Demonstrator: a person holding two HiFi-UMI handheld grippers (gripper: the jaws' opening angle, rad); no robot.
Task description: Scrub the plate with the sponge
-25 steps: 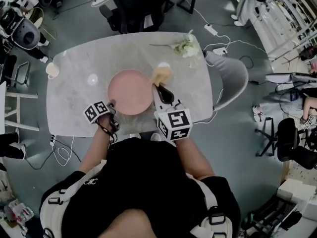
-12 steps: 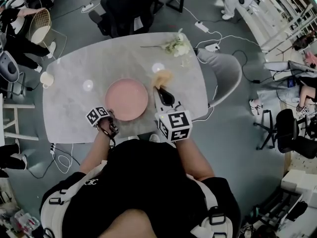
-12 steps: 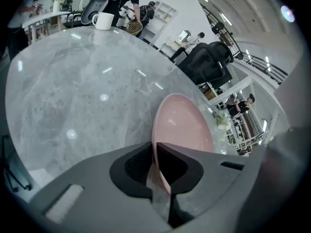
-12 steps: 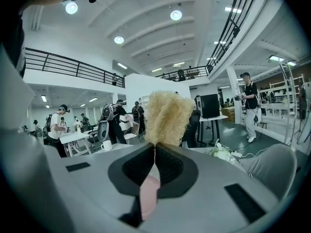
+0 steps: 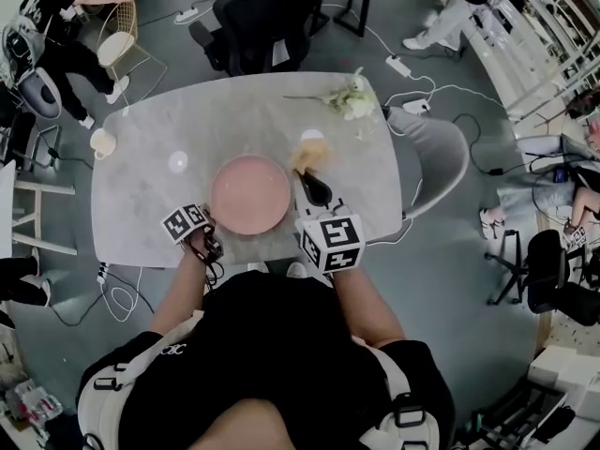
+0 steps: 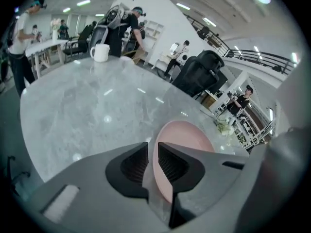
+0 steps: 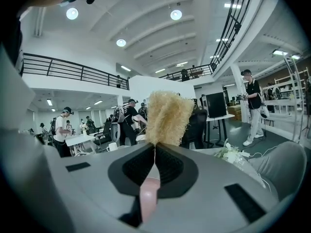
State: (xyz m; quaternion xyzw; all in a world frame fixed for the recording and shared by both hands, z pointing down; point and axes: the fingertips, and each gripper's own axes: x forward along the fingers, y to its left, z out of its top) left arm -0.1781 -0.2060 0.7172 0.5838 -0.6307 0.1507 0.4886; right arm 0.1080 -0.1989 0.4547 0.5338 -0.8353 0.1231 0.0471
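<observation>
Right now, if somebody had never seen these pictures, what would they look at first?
Probably the big pink plate, lying in the middle of the grey marble table. After that, the shaggy straw-coloured sponge, pinched tight in the right gripper. In the head view it sits just past the plate's right edge.

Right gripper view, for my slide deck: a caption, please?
Right gripper clamped on the base of a fibrous tan sponge.
</observation>
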